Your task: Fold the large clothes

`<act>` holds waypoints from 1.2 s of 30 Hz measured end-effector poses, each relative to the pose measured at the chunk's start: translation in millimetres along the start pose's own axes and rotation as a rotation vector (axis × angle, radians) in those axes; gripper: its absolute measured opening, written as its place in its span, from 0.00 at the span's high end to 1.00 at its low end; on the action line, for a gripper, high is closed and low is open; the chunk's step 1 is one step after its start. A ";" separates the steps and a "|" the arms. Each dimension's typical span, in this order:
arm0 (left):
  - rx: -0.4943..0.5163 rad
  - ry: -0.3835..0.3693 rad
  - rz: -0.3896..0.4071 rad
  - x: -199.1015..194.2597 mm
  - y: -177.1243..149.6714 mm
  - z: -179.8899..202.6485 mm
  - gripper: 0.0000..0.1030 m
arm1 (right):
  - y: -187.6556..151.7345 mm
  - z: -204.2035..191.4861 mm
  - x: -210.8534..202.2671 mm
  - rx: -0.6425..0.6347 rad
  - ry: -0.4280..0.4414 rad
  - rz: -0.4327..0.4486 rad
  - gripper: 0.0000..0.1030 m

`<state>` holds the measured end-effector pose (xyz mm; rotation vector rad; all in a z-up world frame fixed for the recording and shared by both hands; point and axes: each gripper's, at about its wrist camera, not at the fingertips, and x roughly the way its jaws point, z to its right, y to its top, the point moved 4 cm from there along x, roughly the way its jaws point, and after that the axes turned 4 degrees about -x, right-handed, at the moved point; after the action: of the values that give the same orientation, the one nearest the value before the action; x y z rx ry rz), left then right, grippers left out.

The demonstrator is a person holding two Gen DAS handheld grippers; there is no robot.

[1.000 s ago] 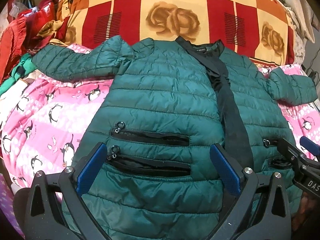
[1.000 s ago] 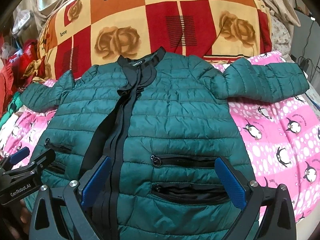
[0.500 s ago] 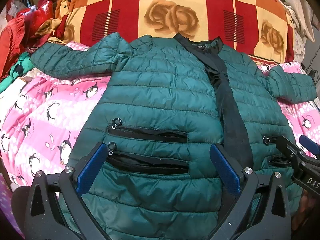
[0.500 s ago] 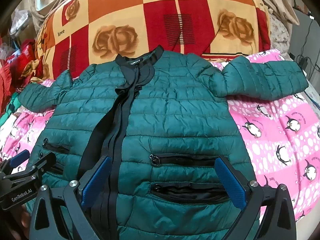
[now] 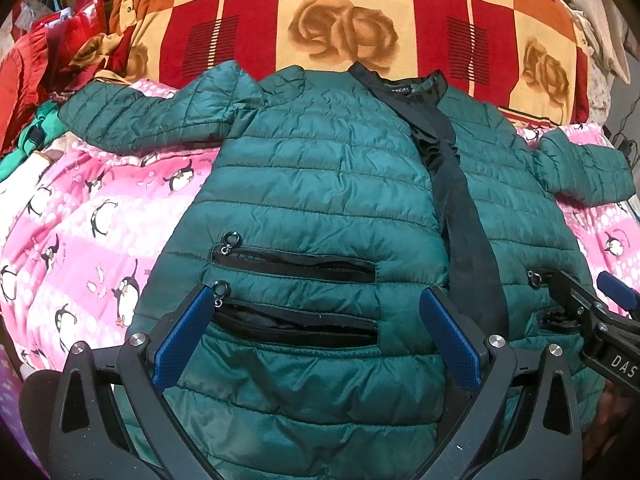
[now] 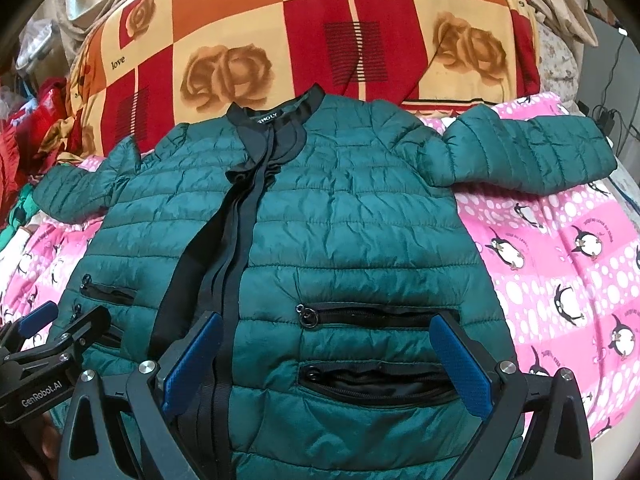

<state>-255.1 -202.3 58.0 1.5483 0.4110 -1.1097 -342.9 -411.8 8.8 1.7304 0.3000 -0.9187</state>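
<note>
both cameras have eased back a little — the jacket (image 5: 320, 208) sits slightly lower in view, spread flat on the pink blanket (image 5: 80, 216). left gripper (image 5: 316, 332) and right gripper (image 6: 326, 360) hover over its hem, fingers wide, holding nothing.

One green quilted jacket (image 5: 320, 184) lies spread out, with two sleeves: one sleeve (image 5: 144, 116) reaching to the left, the other sleeve (image 6: 528, 152) reaching to the right. The jacket front carries four zipped pockets, two stacked on each side; the left wrist view shows one pair, an upper pocket (image 5: 296, 262) and a lower pocket (image 5: 296, 324). One black zipper band (image 6: 236, 248) runs down the middle. Two grippers appear, a left gripper (image 5: 316, 332) and a right gripper (image 6: 326, 360), each with two blue-padded fingers set wide apart. Beneath lies one pink penguin blanket (image 6: 560, 264), and behind, one checked rose blanket (image 5: 344, 24).
</note>
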 end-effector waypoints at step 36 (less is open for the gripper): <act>-0.034 0.034 0.025 11.2 44.2 -16.6 0.00 | 33.5 -17.3 19.4 -0.005 0.018 -0.025 0.00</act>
<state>-208.9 -204.3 73.0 1.5401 0.4305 -1.0533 -302.1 -413.2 20.4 1.7346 0.3359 -0.9197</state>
